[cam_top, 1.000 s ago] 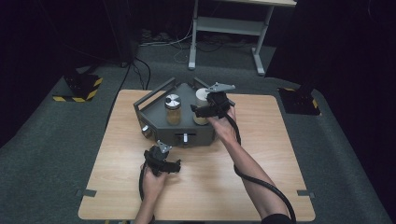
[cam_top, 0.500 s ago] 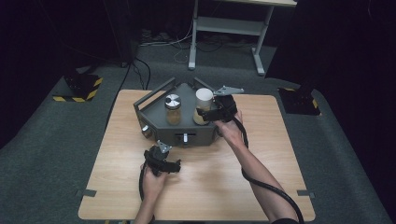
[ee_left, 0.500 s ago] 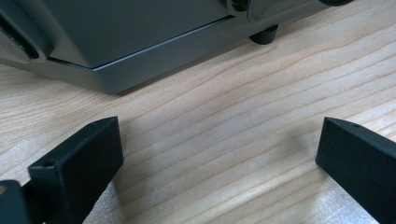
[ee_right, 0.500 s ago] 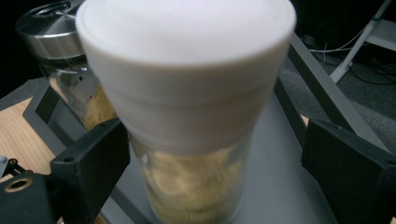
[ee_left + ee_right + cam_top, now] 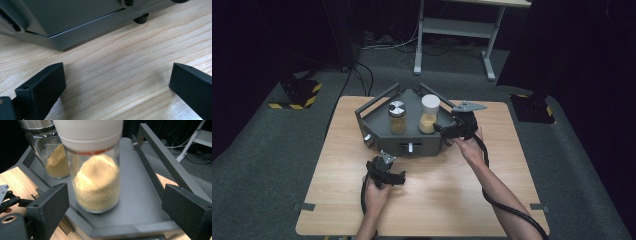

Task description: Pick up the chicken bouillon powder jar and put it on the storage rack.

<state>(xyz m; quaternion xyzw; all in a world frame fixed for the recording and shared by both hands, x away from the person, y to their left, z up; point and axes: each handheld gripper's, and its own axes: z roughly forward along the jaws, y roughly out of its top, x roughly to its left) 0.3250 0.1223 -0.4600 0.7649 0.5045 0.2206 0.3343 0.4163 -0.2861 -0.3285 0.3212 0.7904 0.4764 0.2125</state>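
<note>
On the table [image 5: 452, 200] sits a grey tray [image 5: 412, 102]; its white-lidded jar [image 5: 429, 115] stands just beside the right tongs [image 5: 439, 129] — spread apart, seemingly clear of the glass. Left tongs [image 5: 117, 82] — apart over bare wood.

Two jars [image 5: 397, 117] [image 5: 429, 114], one tray [image 5: 379, 107], two hand-held grippers [image 5: 398, 178] [image 5: 440, 129].

White-lidded jar [image 5: 95, 167] yellow powder; grey tray [image 5: 412, 102]; pale wood table [image 5: 437, 200].
</note>
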